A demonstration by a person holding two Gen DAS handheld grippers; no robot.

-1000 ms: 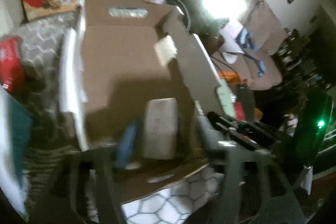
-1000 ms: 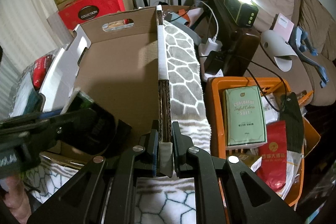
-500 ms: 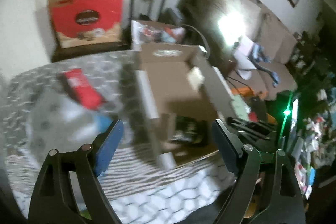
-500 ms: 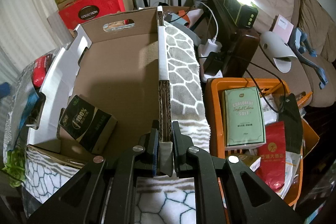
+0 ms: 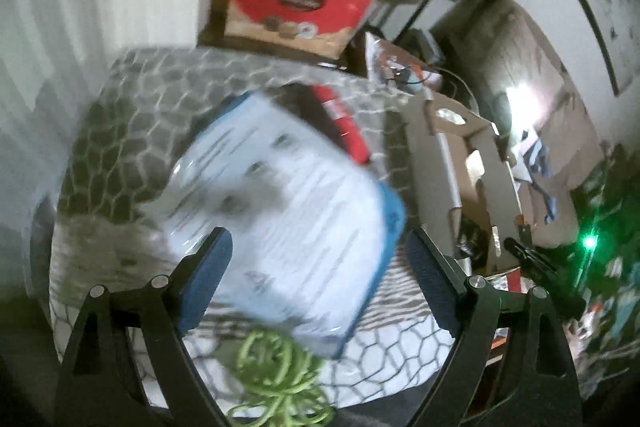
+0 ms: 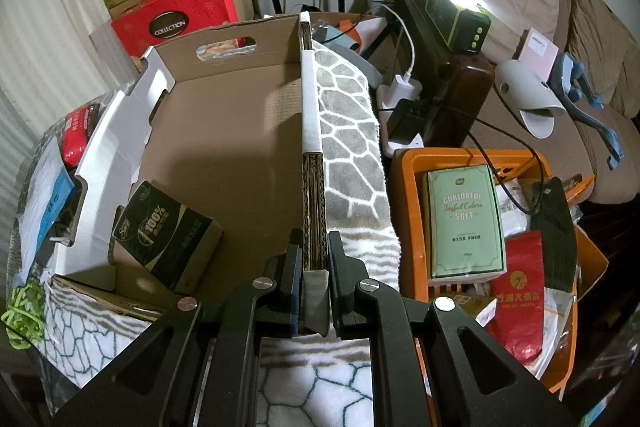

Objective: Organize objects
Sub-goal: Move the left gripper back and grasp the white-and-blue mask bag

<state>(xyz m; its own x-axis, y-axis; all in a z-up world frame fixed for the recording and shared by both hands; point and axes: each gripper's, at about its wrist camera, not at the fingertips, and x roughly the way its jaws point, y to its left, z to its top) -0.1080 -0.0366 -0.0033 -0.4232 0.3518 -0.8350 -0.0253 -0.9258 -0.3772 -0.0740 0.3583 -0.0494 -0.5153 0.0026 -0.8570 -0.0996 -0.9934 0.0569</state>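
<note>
1. Right gripper (image 6: 315, 291) clenched on cardboard box (image 6: 224, 131) side wall, prob. to keep box steady for loading.
2. Left gripper (image 5: 316, 263) spread wide, nothing grasped, hovering over white-and-blue packet (image 5: 288, 211) outside box, left of it; likely next pick.
3. Dark tissue pack (image 6: 168, 235) already inside box, near-left corner.
4. Green cord coil (image 5: 276, 379) just beside packet.

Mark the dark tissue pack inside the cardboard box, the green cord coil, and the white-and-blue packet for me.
dark tissue pack (image 6: 170, 233), right wrist view, on its printed top face.
green cord coil (image 5: 276, 379), left wrist view, on the loops' middle.
white-and-blue packet (image 5: 288, 215), left wrist view, on its white printed face.
</note>
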